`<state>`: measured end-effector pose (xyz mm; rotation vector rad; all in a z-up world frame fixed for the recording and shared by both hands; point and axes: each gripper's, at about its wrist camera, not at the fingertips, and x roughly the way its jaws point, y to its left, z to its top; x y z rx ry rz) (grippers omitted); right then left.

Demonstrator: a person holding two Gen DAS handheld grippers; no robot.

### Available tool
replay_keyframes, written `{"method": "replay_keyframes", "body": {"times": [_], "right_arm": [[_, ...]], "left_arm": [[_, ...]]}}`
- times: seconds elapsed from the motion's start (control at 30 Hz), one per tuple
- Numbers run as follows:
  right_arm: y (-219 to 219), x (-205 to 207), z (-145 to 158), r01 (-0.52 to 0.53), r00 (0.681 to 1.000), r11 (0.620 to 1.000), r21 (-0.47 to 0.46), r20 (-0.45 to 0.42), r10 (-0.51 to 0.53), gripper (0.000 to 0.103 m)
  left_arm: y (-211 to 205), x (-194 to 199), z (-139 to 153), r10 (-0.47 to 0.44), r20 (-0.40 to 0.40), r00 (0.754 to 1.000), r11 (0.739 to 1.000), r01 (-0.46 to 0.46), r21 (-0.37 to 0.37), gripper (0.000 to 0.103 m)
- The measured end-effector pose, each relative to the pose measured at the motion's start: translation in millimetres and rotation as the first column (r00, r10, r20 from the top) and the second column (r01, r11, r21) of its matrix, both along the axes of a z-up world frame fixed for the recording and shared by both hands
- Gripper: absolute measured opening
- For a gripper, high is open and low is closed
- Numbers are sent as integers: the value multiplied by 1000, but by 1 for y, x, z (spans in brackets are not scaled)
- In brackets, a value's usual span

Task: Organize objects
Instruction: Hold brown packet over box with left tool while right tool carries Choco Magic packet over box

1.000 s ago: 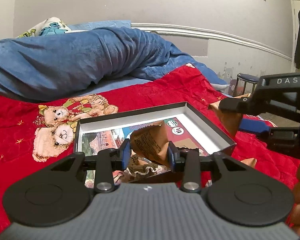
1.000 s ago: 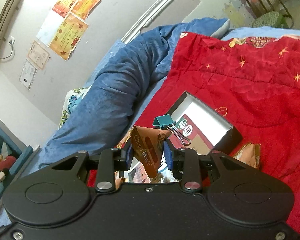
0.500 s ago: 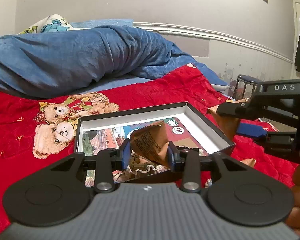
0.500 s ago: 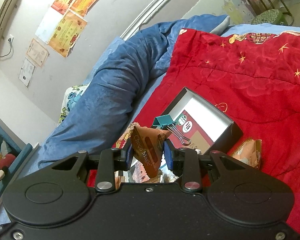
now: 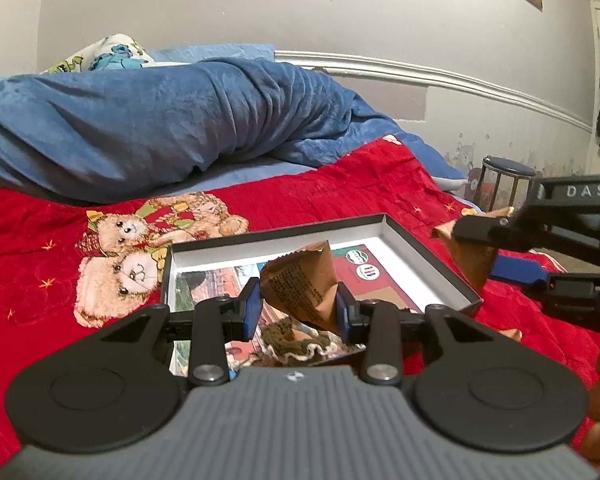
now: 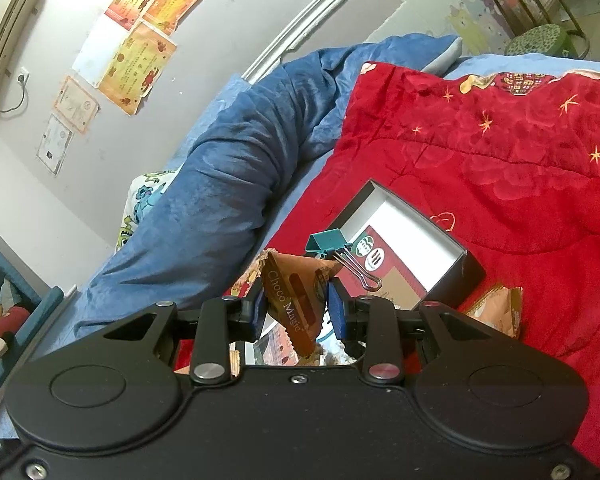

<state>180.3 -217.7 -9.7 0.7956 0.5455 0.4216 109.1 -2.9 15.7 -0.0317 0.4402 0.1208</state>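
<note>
A shallow black box (image 5: 432,254) with a white inside lies on the red blanket and holds printed cards and a crocheted piece (image 5: 288,338). My left gripper (image 5: 298,304) is shut on a brown snack packet (image 5: 300,286) and holds it above the box's near end. My right gripper (image 6: 298,306) is shut on a brown Choco Magic packet (image 6: 294,302) with a teal binder clip (image 6: 330,242) on its top corner, held over the box (image 6: 466,270). The right gripper also shows in the left wrist view (image 5: 496,254). A third packet (image 6: 500,312) lies on the blanket beside the box.
The red teddy-bear blanket (image 5: 100,248) covers the bed. A rolled blue duvet (image 5: 160,120) lies along the wall side. A round stool (image 5: 508,176) stands on the floor past the bed's far end. Papers hang on the wall (image 6: 140,52).
Both grippers have drawn back a little and lifted slightly from the box, each still holding its packet. The loose packet beside the box has come into clearer view in the right wrist view.
</note>
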Motion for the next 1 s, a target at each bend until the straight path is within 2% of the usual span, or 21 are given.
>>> {"method": "replay_keyframes", "body": {"times": [0.17,0.33,0.4,0.53,0.63,0.87,1.0], "right_arm": [[-3,2,1,9,1000,1000,2,3,-9,31],[-9,7,5,27,999,1000,-15,17,-26,31],[-17,8,9,46,999,999,-19,28,-46,31],[-32,15,8,95,995,995,-17,20,-94,31],[-36,20,2,117,993,993,-32,3,-117,31],[0,55,-6,50,999,982,-180,25,-47,31],[24,76,-18,32,999,973,-229,4,-32,31]], "left_arm": [[3,8,7,-2,31,1000,999,1,43,42],[14,21,14,3,38,999,999,-5,43,42],[18,26,14,24,39,999,998,-26,55,42],[34,28,14,67,40,997,998,-68,3,42],[45,23,13,98,61,993,994,-101,45,42],[68,36,5,140,22,990,990,-141,14,42],[72,45,-10,148,-15,989,989,-148,-3,42]]}}
